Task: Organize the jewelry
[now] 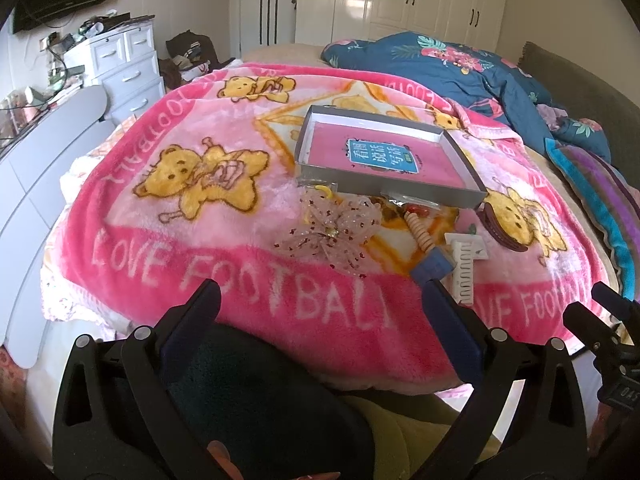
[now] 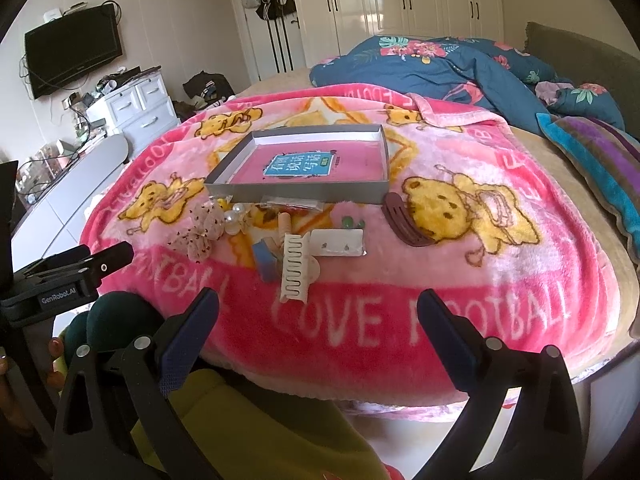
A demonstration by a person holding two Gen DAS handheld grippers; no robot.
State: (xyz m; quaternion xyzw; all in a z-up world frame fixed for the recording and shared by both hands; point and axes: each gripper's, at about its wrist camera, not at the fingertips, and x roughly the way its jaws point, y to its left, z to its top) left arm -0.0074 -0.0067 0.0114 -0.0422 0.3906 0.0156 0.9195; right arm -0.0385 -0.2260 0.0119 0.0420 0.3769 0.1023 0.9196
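Clear packets (image 2: 294, 205): the grey box (image 2: 296, 192) is covering their far halves, and the contents are staying too small to tell.
Bead string (image 1: 423, 229): its near end is disappearing behind the blue block (image 1: 434, 267).
Pearls (image 2: 236, 216): the sheer bow (image 2: 206, 226) is partly hiding them.
Earring card (image 2: 338, 242): the studs are reading as specks.
Striped pillow (image 2: 608, 168): the right edge is cutting it off.

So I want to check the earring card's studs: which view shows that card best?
The right wrist view: the white earring card lies unobstructed, its studs visible. In the left wrist view the cream hair comb hides most of the card.
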